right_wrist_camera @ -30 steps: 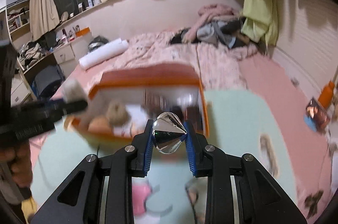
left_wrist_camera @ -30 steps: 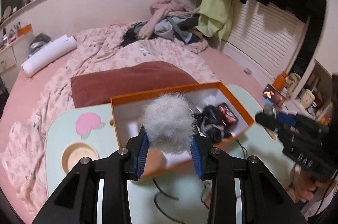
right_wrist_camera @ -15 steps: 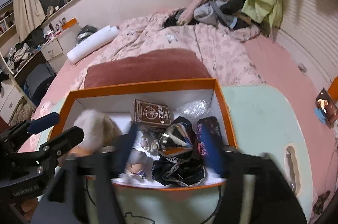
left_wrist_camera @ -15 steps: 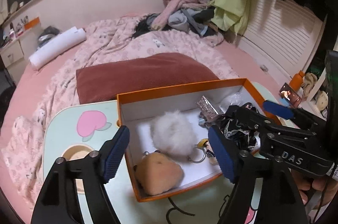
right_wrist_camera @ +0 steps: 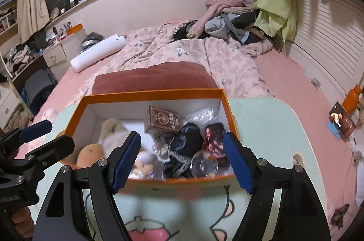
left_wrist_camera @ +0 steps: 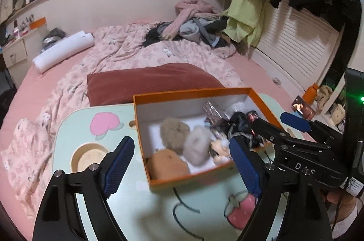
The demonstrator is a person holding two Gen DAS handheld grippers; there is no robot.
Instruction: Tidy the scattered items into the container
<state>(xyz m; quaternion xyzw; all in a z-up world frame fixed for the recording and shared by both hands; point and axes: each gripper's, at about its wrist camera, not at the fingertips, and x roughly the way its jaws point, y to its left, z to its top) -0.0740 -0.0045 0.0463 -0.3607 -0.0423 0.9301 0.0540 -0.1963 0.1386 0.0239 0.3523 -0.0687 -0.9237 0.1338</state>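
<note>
Now we hold both grippers over the near edge of the orange box (right_wrist_camera: 152,93), which sits on the pale green table (right_wrist_camera: 268,127) in front of the bed. Our left gripper (left_wrist_camera: 182,163) has its jaws still spreading, with nothing pressed between the blue pads. Our right gripper (right_wrist_camera: 182,156) stands with its jaws apart and holds nothing. Inside the box we see the grey pompom (left_wrist_camera: 197,151) lying beside a tan pompom (left_wrist_camera: 174,134) and a brown plush (left_wrist_camera: 167,167). The shiny cone (right_wrist_camera: 204,164) rests near the front wall, next to a dark cloth (right_wrist_camera: 186,143) and a brown card box (right_wrist_camera: 162,120).
</note>
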